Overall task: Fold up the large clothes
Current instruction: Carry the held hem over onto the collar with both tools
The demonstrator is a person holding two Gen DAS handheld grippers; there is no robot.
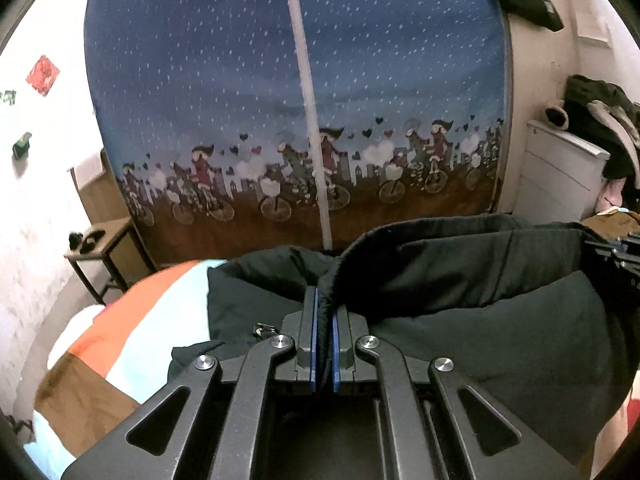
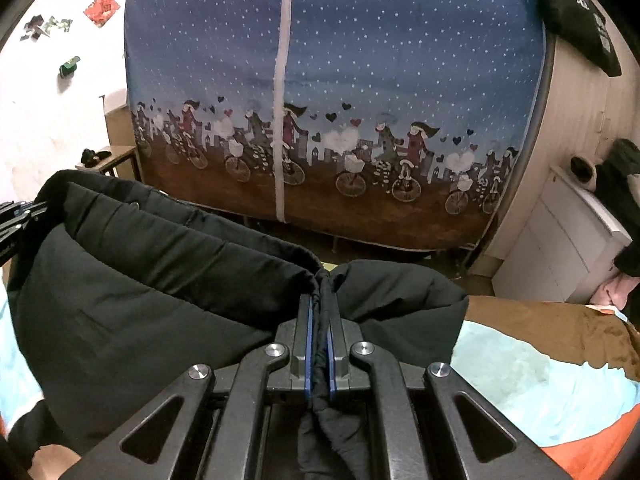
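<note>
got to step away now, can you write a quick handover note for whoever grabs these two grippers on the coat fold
Left gripper: shut on the black padded coat, pinching an edge.
Right gripper: shut on the same coat's edge, fabric bunched between its pads.
Coat: slung between both grippers, above the striped blanket on the bed, facing the blue fabric wardrobe.
Done: both edge points are gripped and the coat is doubled over.
Left: probably lay it down flat on the blanket, release, then finish any further folds.
</note>
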